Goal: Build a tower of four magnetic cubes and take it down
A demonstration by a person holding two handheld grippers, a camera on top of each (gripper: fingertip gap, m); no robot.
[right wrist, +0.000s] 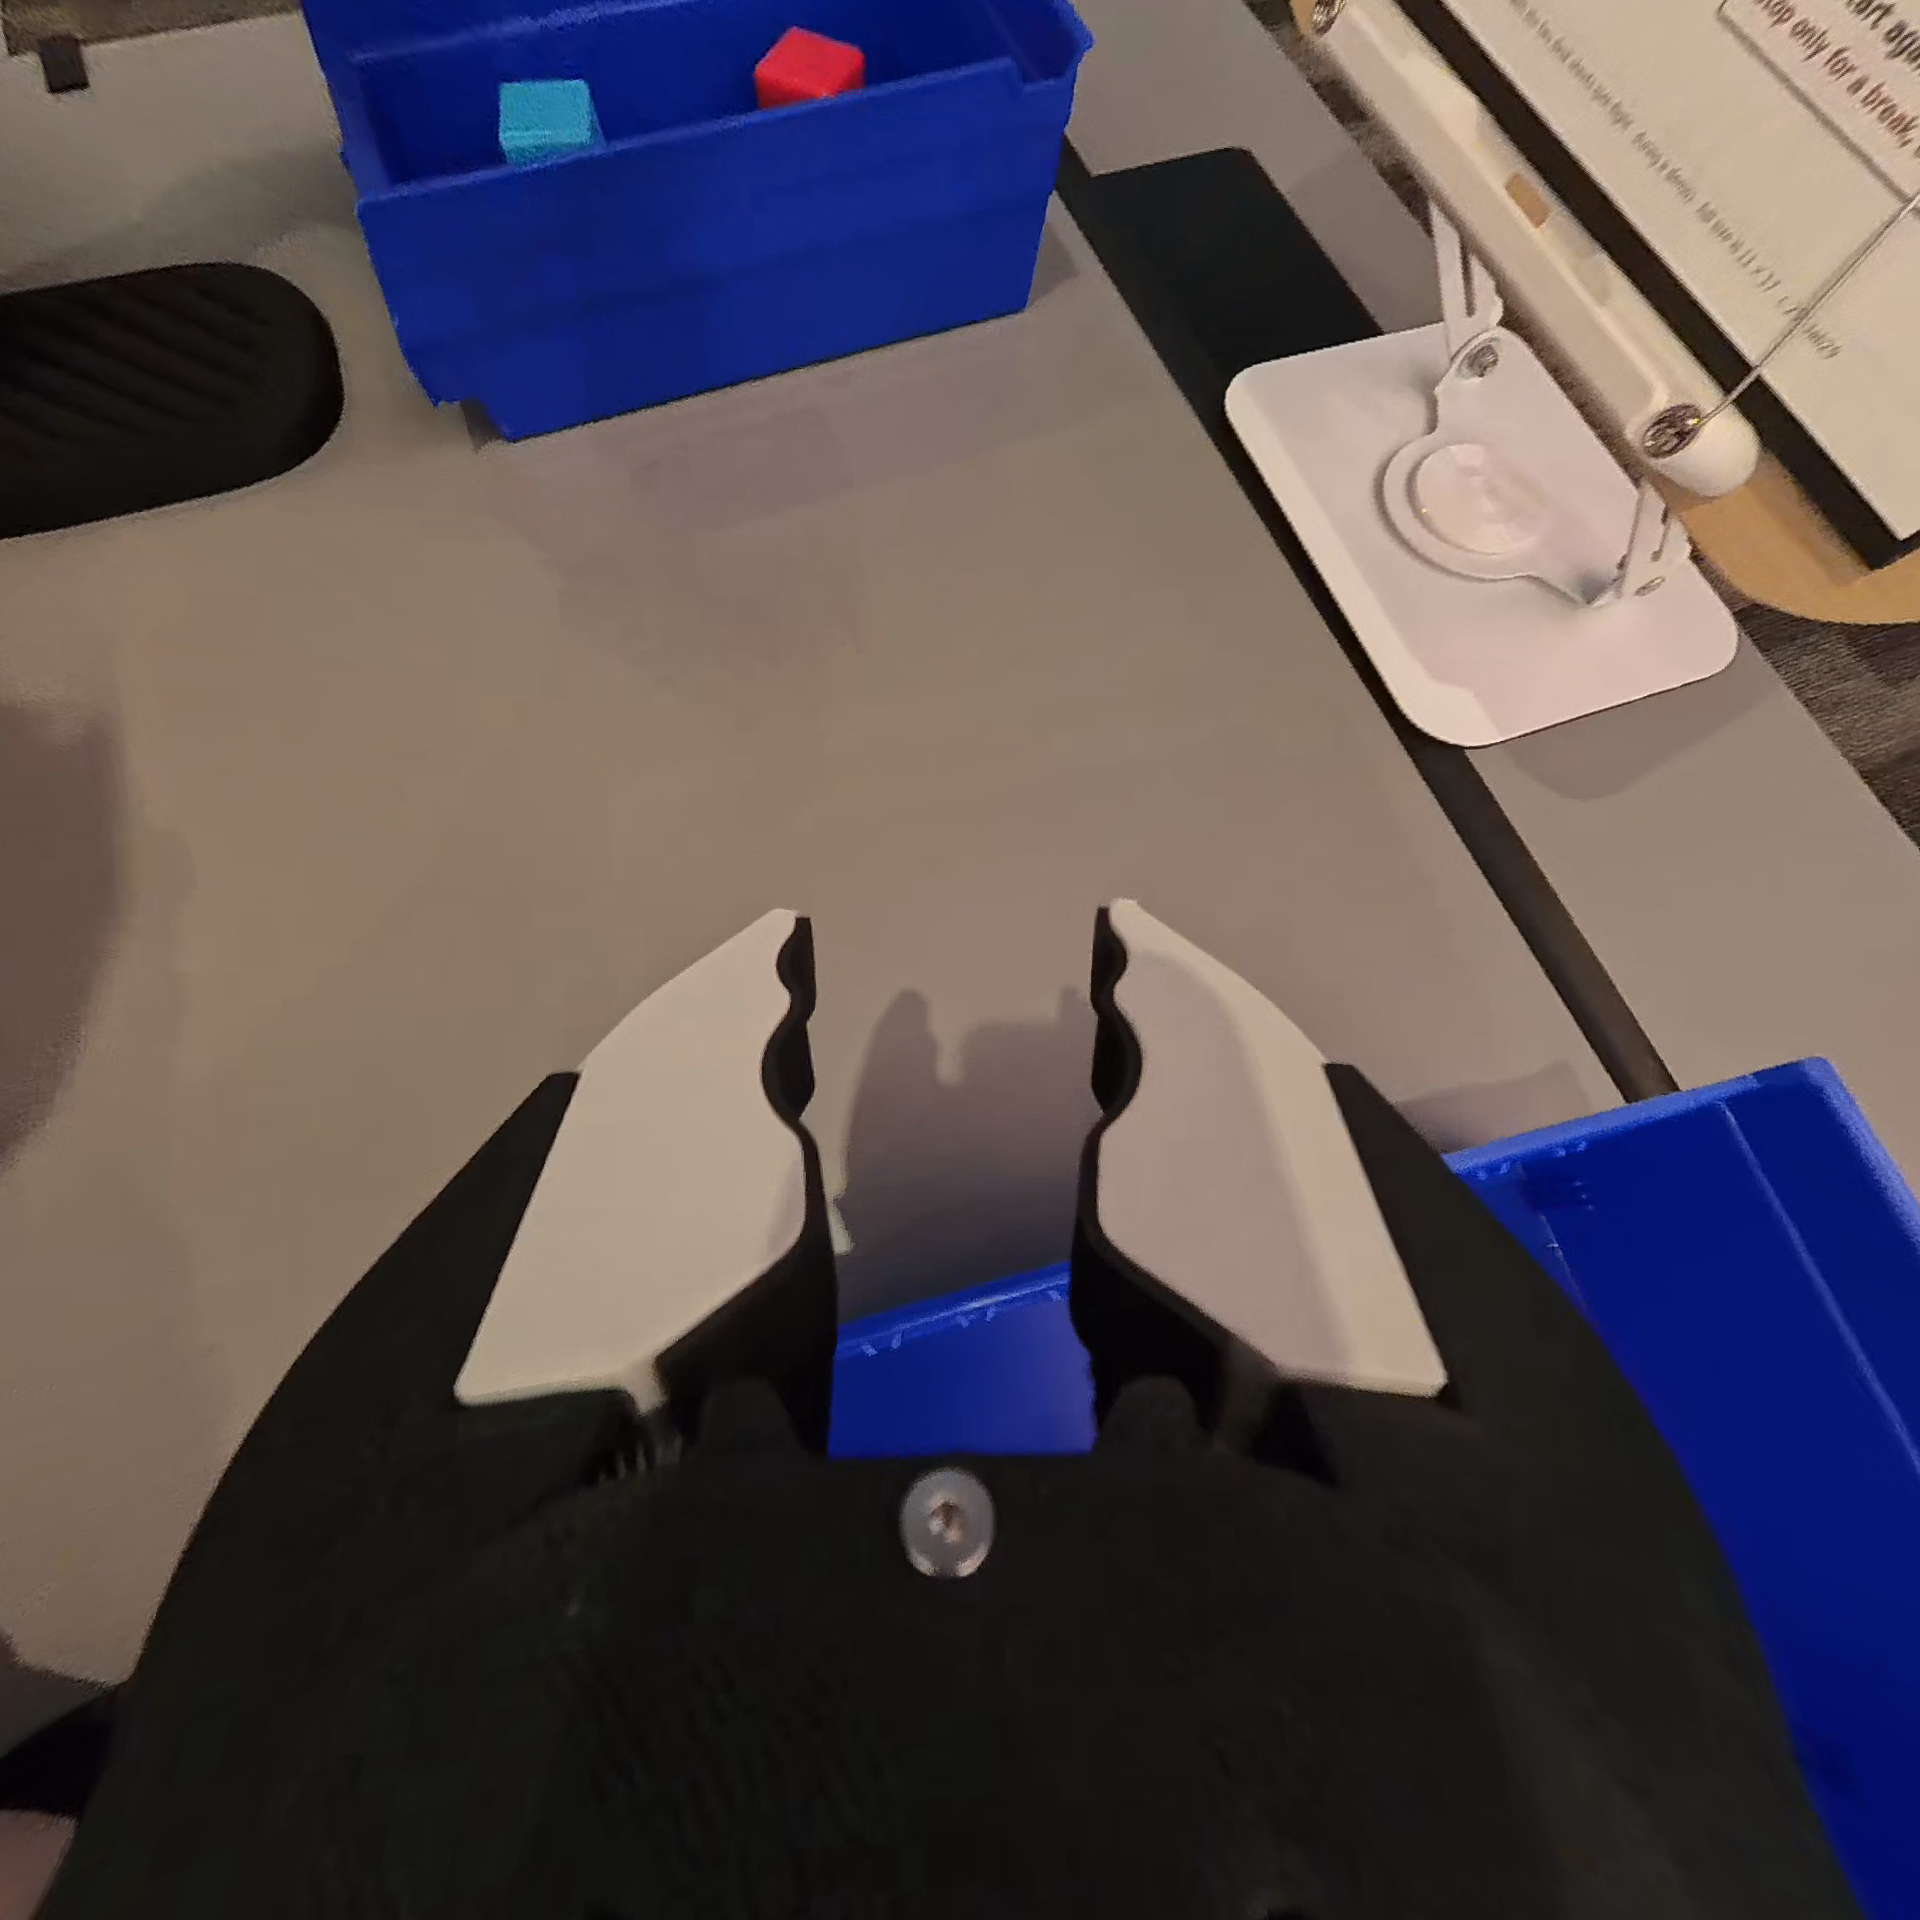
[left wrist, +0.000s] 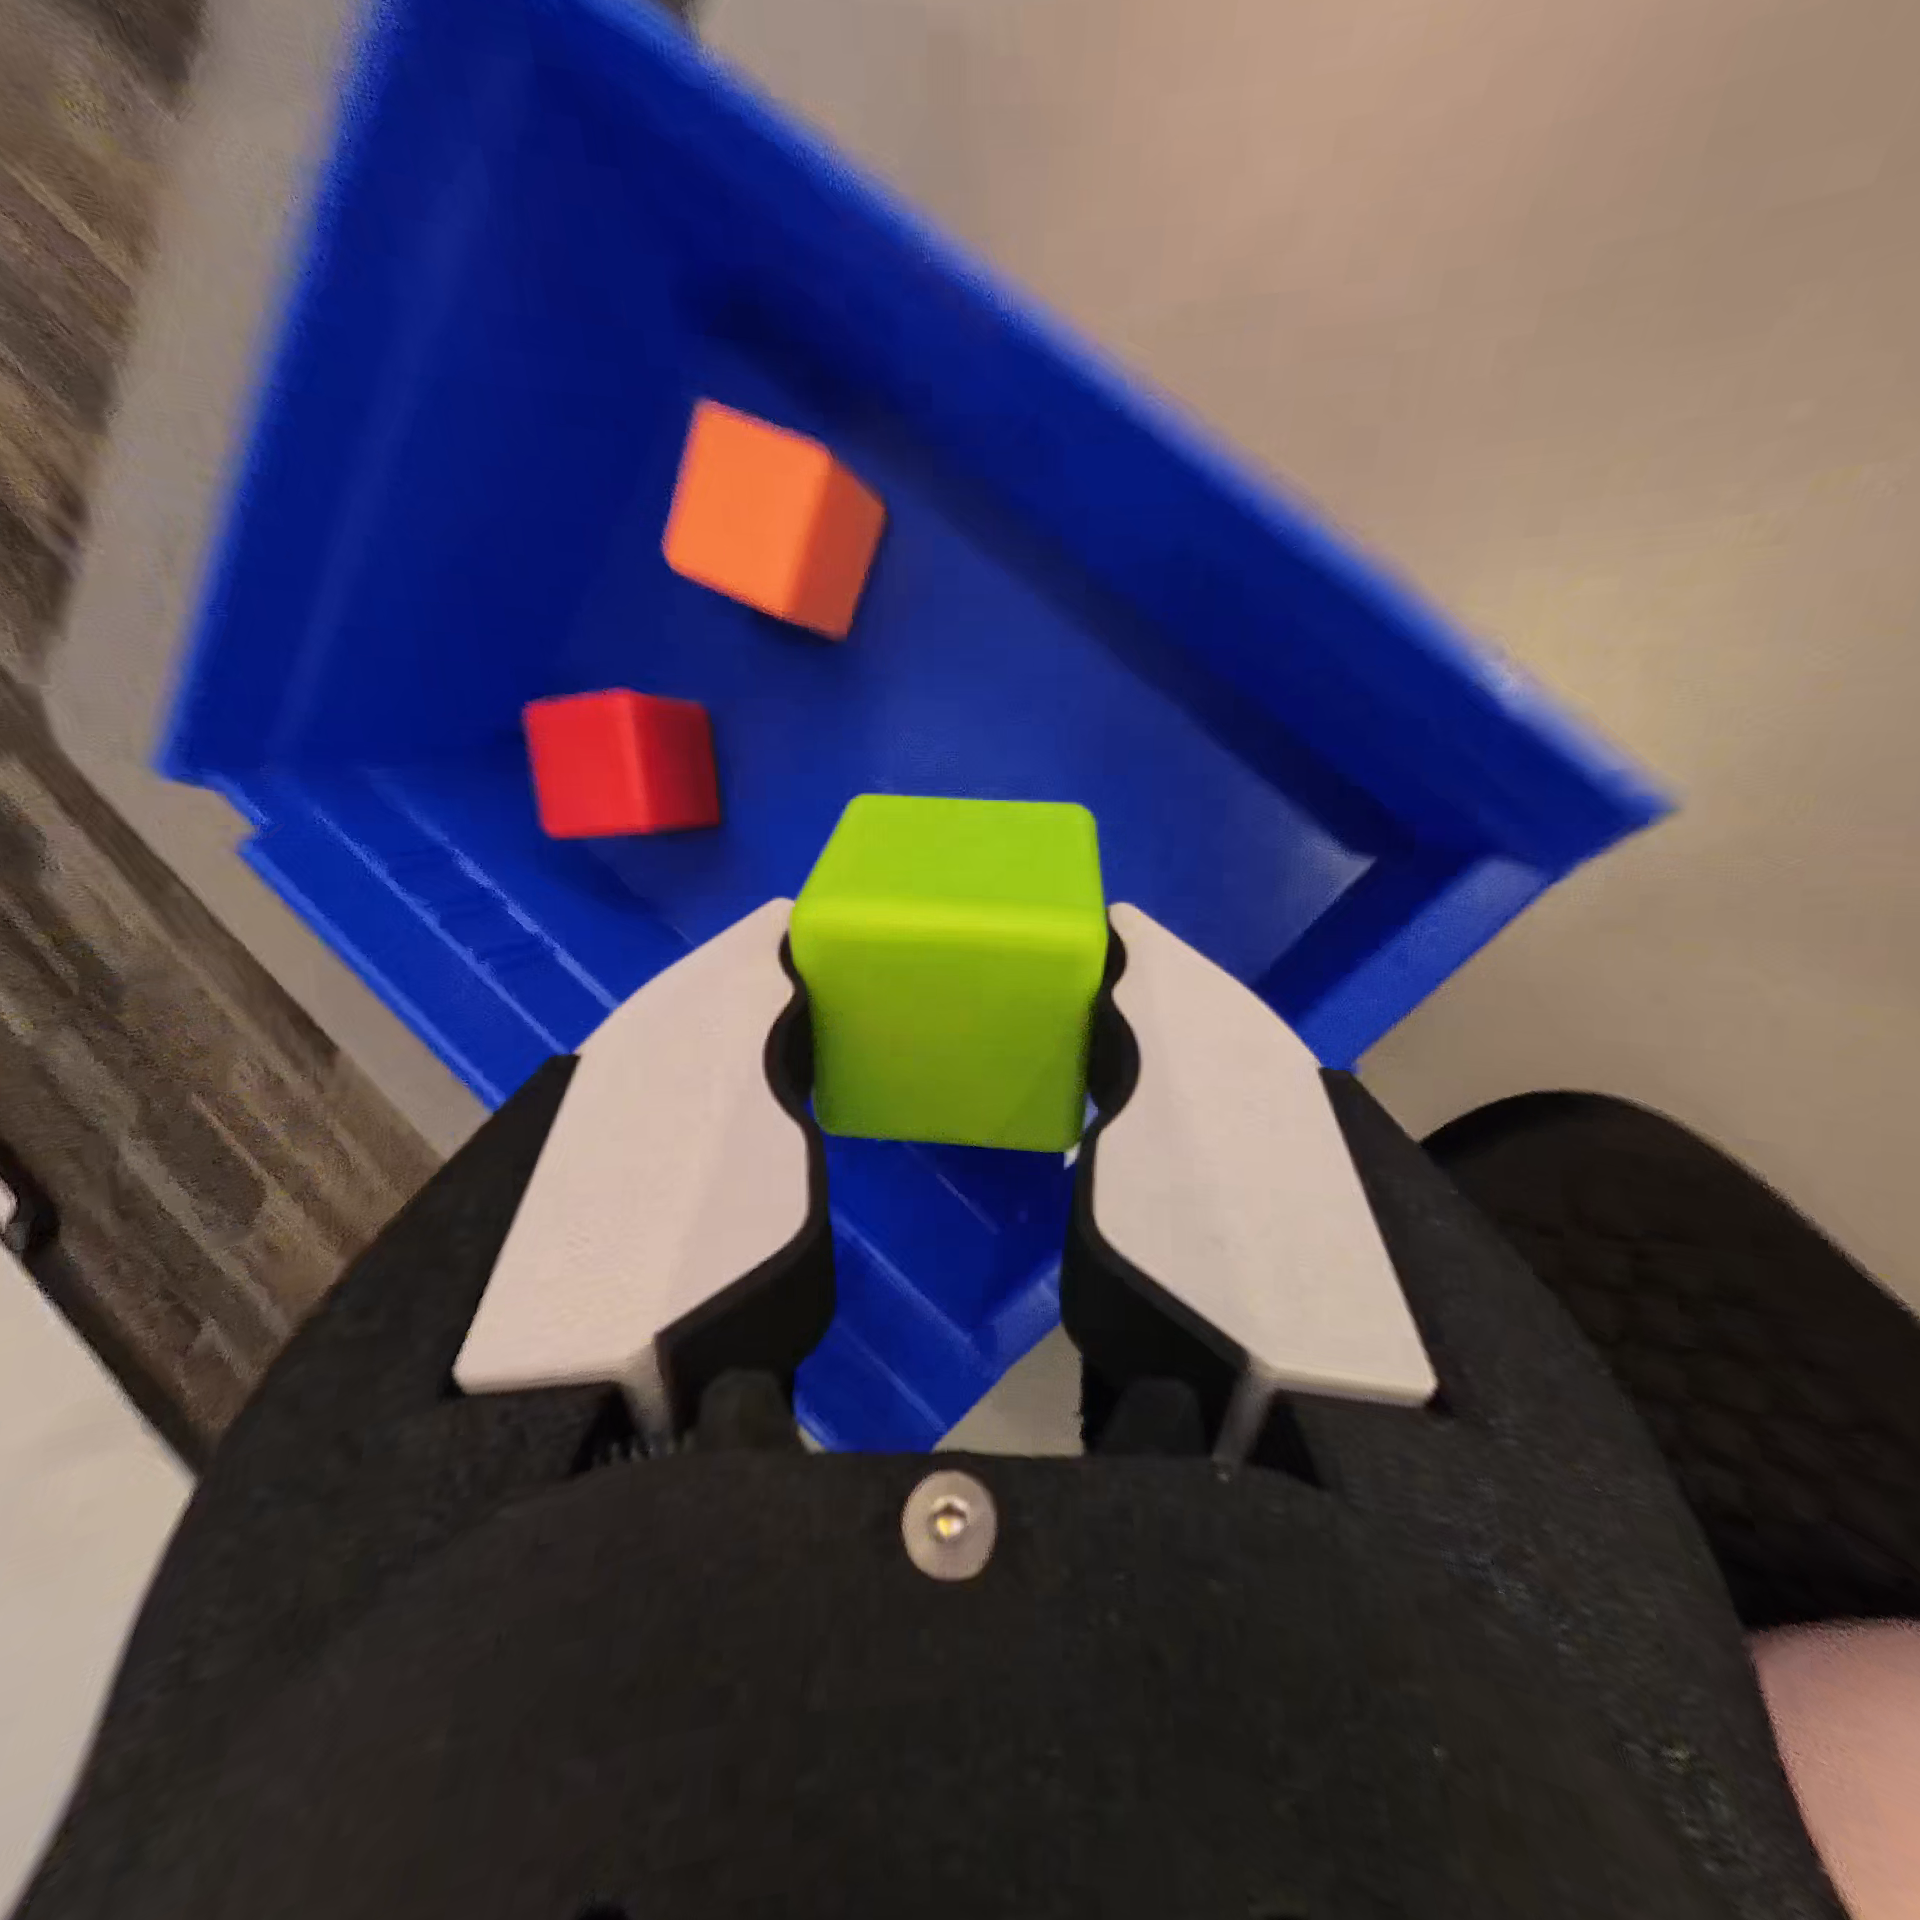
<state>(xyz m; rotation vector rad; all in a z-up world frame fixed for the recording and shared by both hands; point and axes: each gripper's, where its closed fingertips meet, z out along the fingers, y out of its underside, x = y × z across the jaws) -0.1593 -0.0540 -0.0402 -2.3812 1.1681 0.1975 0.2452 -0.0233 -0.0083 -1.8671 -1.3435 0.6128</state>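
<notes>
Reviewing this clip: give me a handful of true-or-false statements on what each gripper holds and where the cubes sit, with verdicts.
1. The left gripper is shut on a green cube. True.
2. The right gripper holds a red cube. False: it is open with nothing in it, over the bare grey table.
3. In the left wrist view, an orange cube and a red cube lie in the blue bin. True.
4. In the right wrist view, the teal cube stands on the table. False: it sits inside the far blue bin.
5. A four-cube tower stands on the table. False: no stacked cubes are visible.
</notes>
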